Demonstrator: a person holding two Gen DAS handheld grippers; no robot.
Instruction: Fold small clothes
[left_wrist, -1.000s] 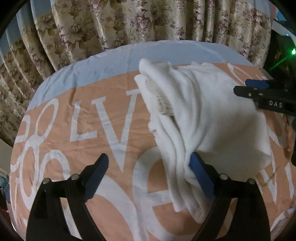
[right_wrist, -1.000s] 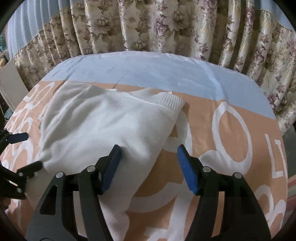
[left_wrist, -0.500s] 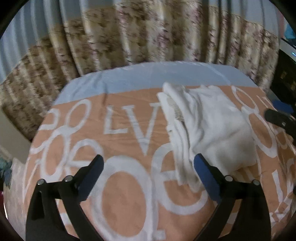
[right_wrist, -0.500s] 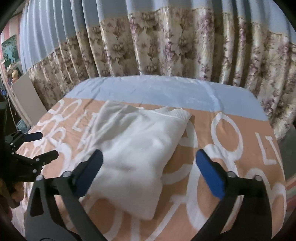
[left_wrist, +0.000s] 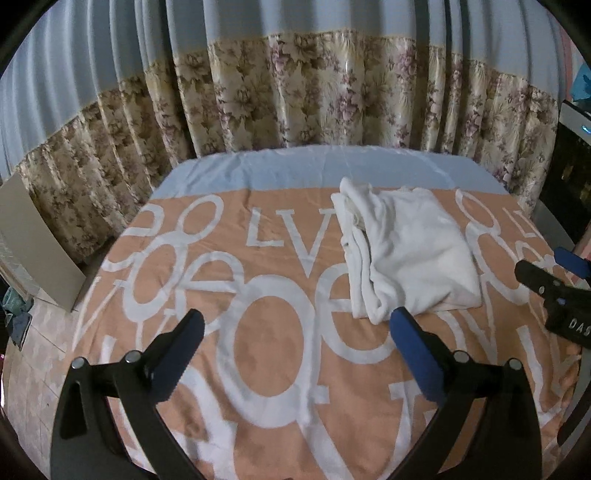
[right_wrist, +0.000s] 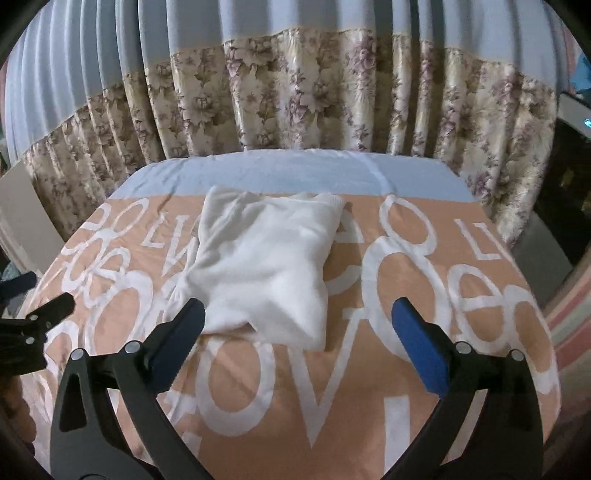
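A white knitted garment (left_wrist: 410, 251) lies folded into a compact bundle on the orange and white lettered cloth (left_wrist: 258, 332); it also shows in the right wrist view (right_wrist: 266, 266). My left gripper (left_wrist: 295, 343) is open and empty, held above the cloth, near and left of the garment. My right gripper (right_wrist: 295, 339) is open and empty, held above the cloth just in front of the garment's near edge. The right gripper also shows at the right edge of the left wrist view (left_wrist: 554, 291), and the left gripper at the left edge of the right wrist view (right_wrist: 26, 325).
The cloth covers a table with a pale blue strip (left_wrist: 314, 166) at the far side. Floral curtains (left_wrist: 295, 96) hang close behind it. A beige board (left_wrist: 37, 251) leans at the left, and a dark appliance (left_wrist: 569, 177) stands at the right.
Both grippers have pulled back and up from the garment, which lay between their fingers one second ago. The right gripper's jaws have opened wider. The garment stays folded on the cloth.
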